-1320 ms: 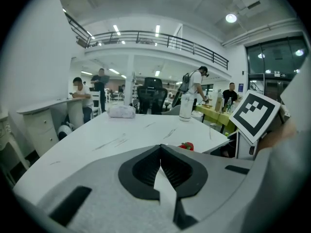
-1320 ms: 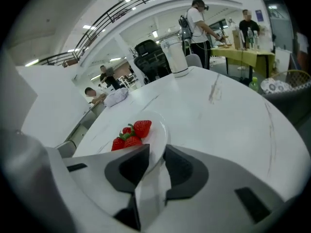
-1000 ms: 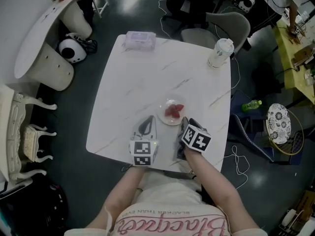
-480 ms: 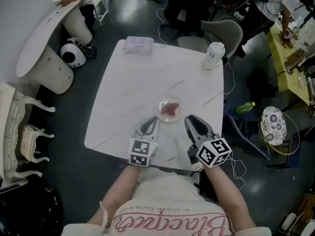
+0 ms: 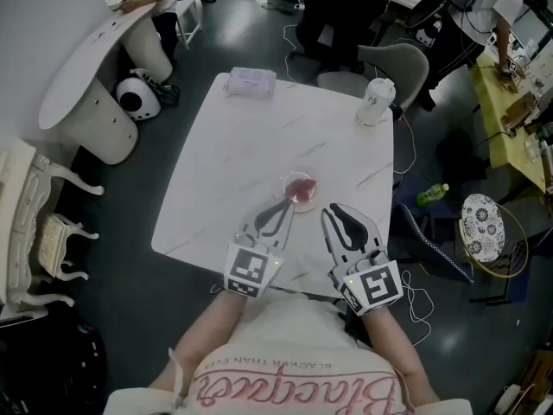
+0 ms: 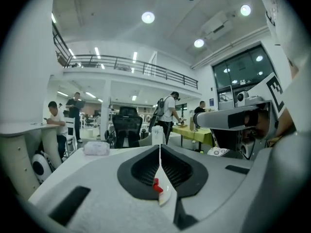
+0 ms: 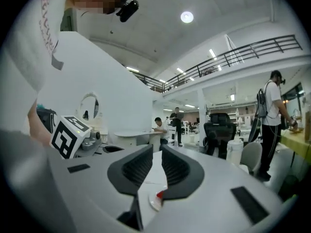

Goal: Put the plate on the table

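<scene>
- Left tool (image 5: 289, 205) pinched shut on plate (image 5: 299, 189) rim — a jerk could tip it, spilling the red food (image 5: 301, 185).
- Right tool (image 5: 344, 217) apart, empty — clear of surface (image 5: 233, 154).

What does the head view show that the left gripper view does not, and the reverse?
Only the head view: the green bottle and the plate as a full circle on the table. Only the left gripper view: the balcony railing and the ceiling lights. Both: the tissue pack, the white cup and the red food on the plate.
</scene>
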`<state>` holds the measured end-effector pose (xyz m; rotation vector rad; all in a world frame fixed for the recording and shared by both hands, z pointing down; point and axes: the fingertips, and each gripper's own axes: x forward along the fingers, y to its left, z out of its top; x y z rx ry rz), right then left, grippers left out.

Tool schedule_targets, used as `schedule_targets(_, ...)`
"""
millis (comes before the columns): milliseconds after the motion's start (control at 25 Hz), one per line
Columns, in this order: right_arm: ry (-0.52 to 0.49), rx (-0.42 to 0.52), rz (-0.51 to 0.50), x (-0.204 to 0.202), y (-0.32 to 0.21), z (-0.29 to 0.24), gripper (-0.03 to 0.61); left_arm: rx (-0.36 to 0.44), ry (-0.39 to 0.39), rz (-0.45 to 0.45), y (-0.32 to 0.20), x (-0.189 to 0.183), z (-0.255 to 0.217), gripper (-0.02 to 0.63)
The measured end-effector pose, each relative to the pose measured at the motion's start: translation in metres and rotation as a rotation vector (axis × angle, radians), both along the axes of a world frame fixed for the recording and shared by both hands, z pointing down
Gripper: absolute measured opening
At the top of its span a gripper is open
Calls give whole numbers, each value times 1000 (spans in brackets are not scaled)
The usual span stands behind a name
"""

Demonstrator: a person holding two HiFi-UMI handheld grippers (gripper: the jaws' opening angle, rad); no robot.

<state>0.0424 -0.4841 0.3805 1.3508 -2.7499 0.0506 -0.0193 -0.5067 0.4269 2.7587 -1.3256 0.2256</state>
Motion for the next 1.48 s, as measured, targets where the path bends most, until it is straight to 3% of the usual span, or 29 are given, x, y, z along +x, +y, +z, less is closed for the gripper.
schedule_targets(200, -13, -15, 7, -11, 1, 4, 47, 72, 21, 5, 4, 5, -16, 5)
schedule_targets(1000, 35, 33, 7, -8, 2, 2, 3, 118, -13, 36, 10, 15, -23, 5)
schedule_targets(1480, 29, 37, 10, -11, 6, -4, 4, 146, 38, 9, 13, 5, -34, 5)
